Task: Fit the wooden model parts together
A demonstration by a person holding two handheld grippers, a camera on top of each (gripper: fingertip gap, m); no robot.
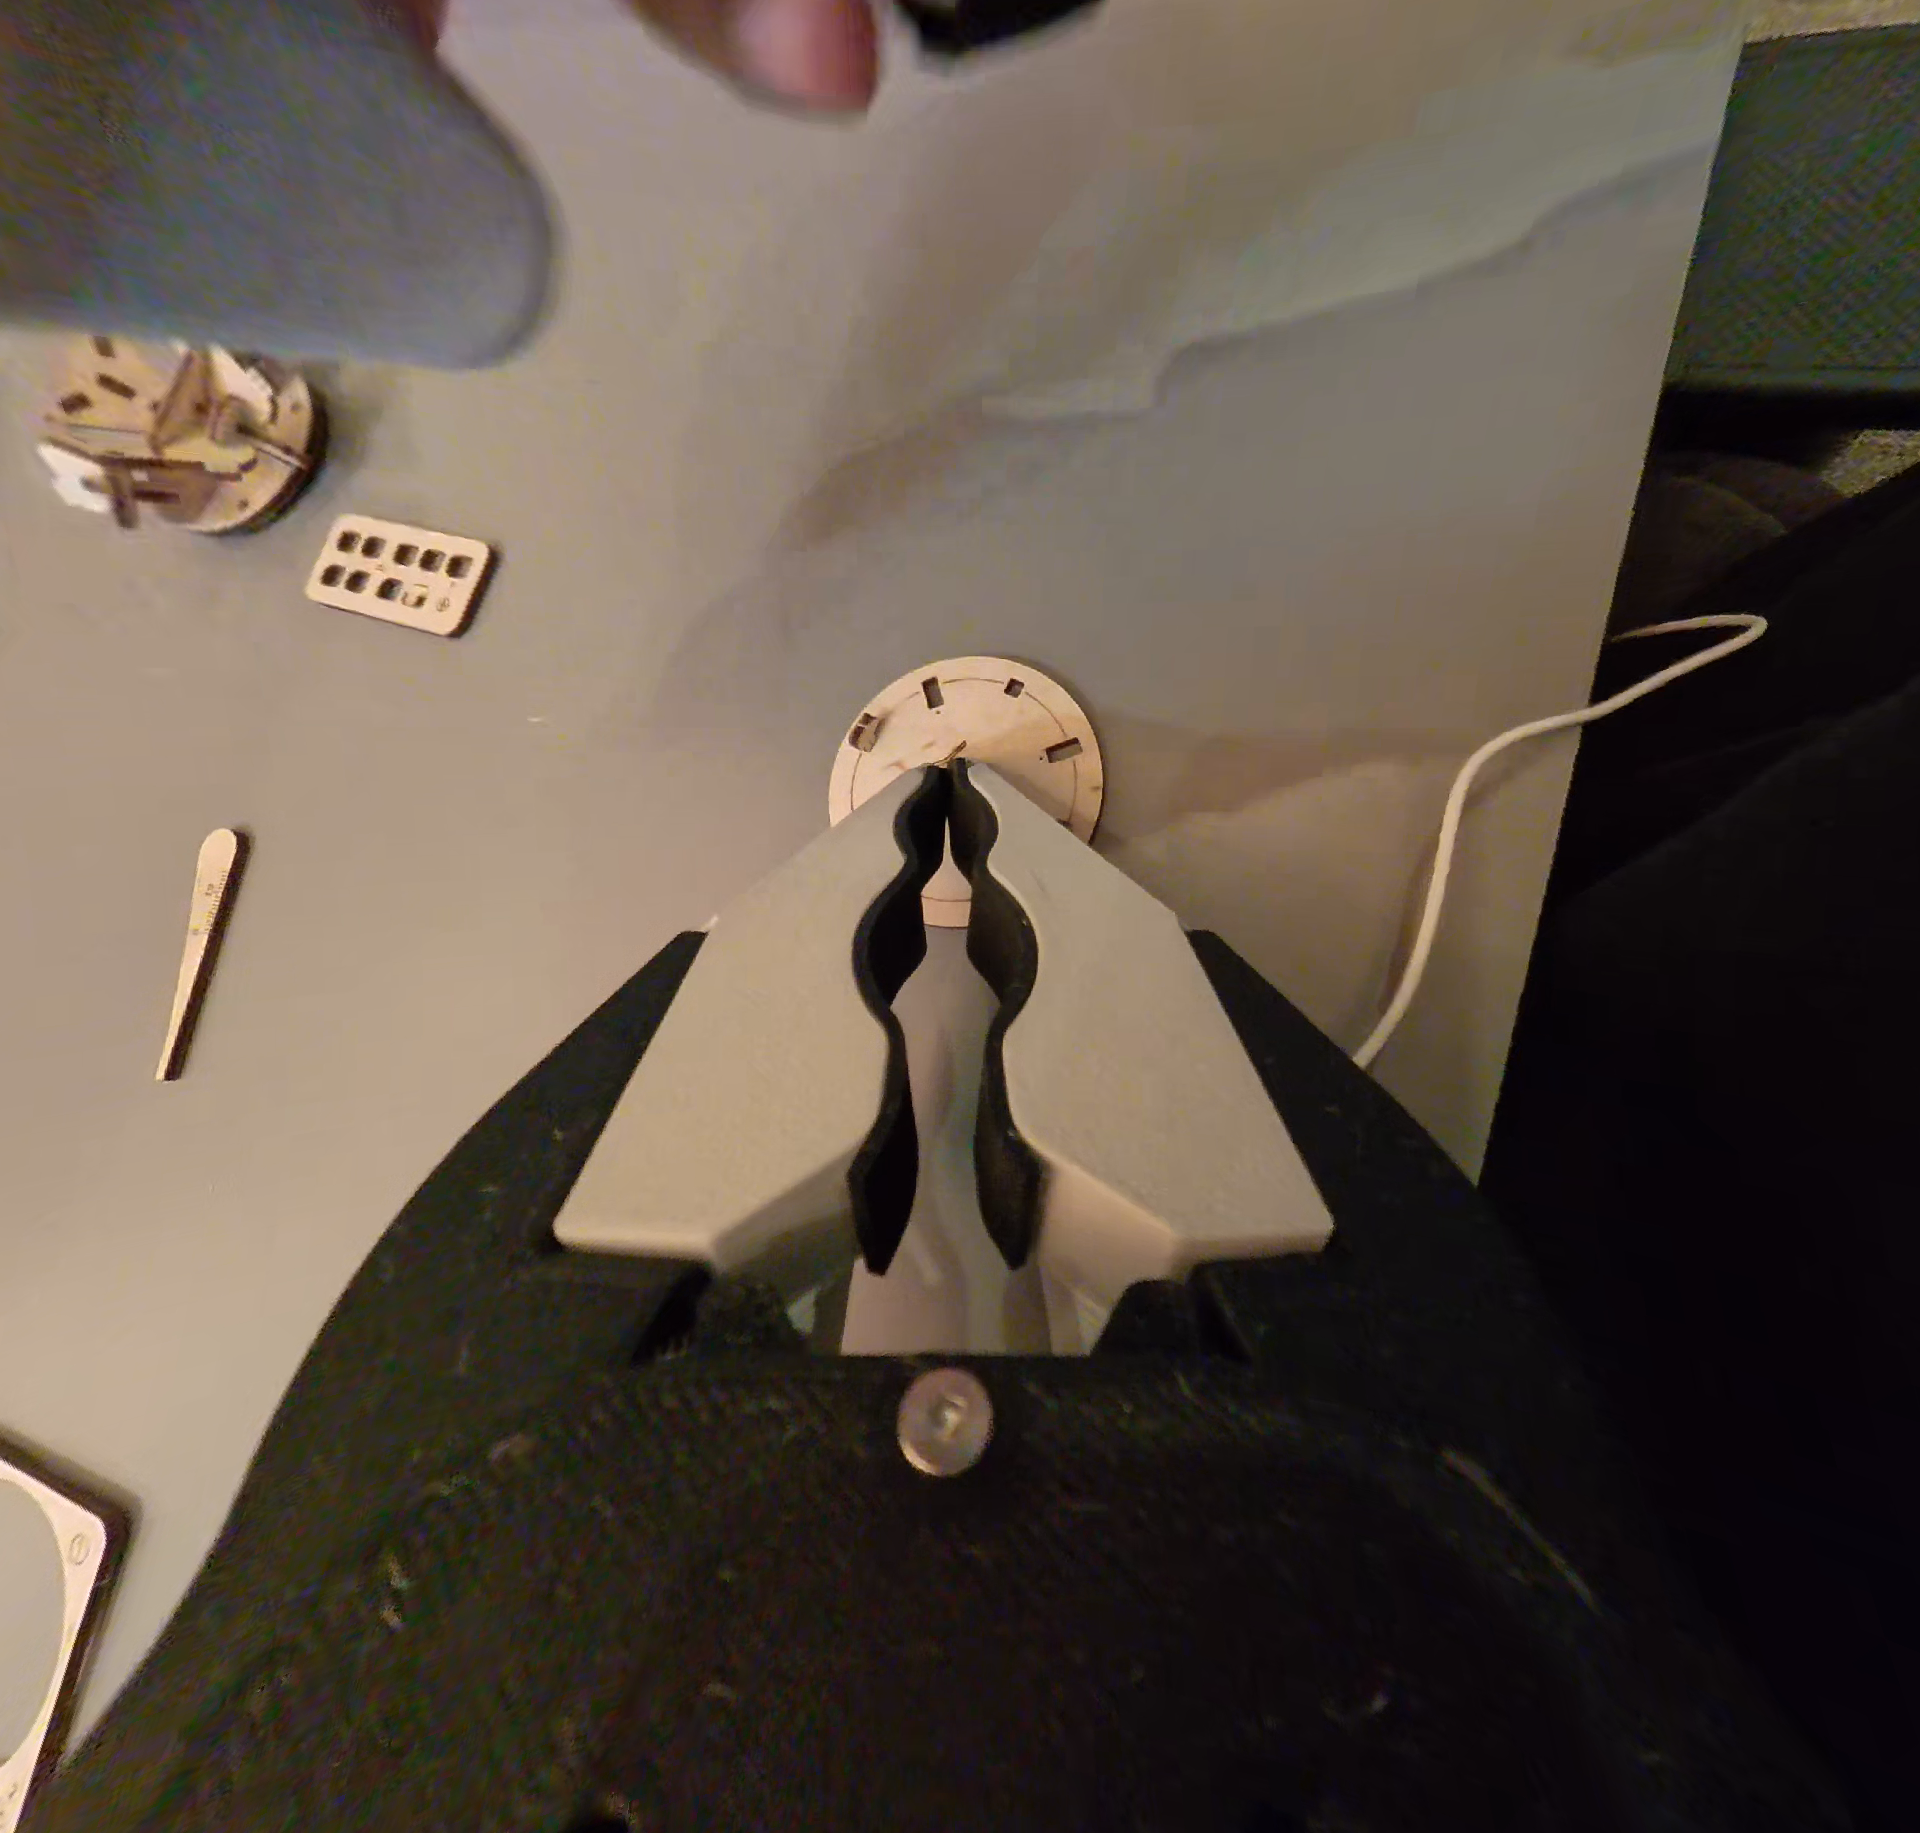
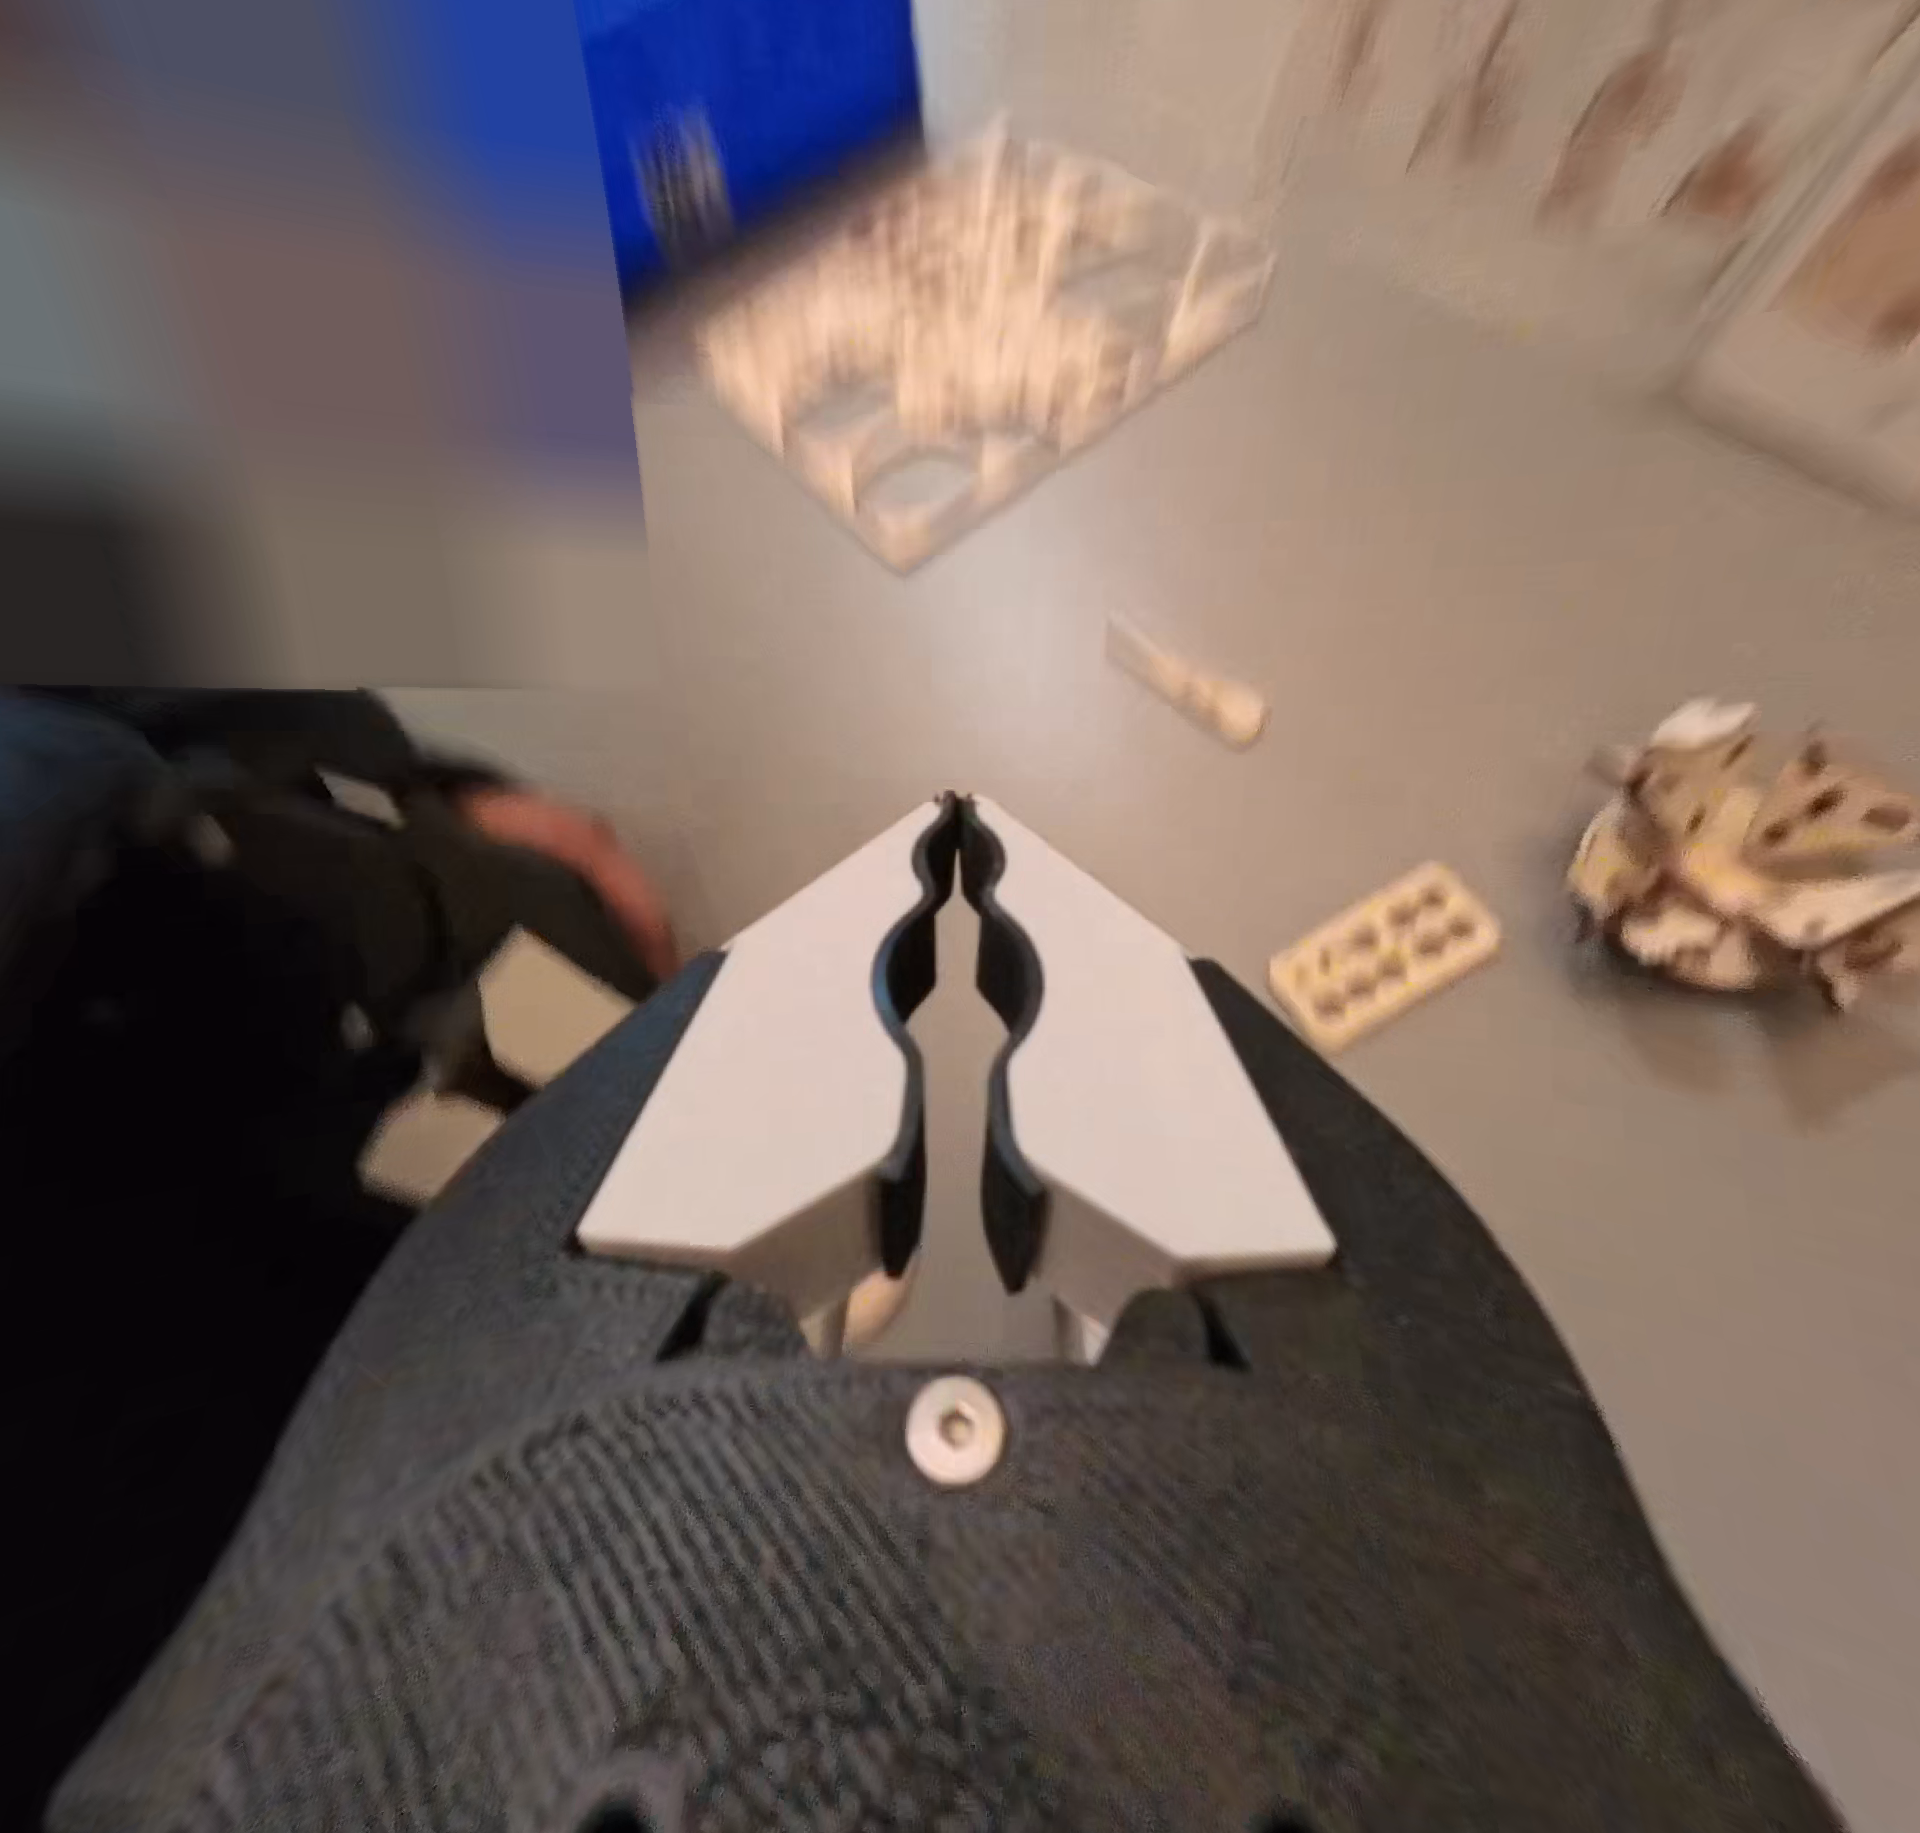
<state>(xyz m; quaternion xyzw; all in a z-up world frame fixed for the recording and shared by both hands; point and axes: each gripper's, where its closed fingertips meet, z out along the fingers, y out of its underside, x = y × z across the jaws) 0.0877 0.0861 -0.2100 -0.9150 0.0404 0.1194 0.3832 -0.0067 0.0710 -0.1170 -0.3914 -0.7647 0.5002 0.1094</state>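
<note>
Just beyond the tips of the left gripper (image 1: 948,767) lies a round pale wooden disc with small rectangular slots (image 1: 1023,734), flat on the grey tabletop (image 1: 644,765). The gripper's fingers are pressed together at the tips; a tiny sliver shows at their very end, too small to say what it is or whether it is pinched. To its left lie a thin tapered wooden strip (image 1: 204,952) and a small rectangular wooden plate with two rows of holes (image 1: 401,574); farther left stands a part-built round wooden model (image 1: 182,443). A white cable (image 1: 1455,807) runs past the table's edge on the right.

The right gripper (image 2: 956,799) hangs above bare grey tabletop, its fingers closed tip to tip with nothing plainly between them. Ahead and to its right lie a short pale wooden piece (image 2: 1184,682), the same holed plate, and the wooden model. Farther ahead sits a blurred flat wooden sheet with cut-out shapes (image 2: 987,329).
</note>
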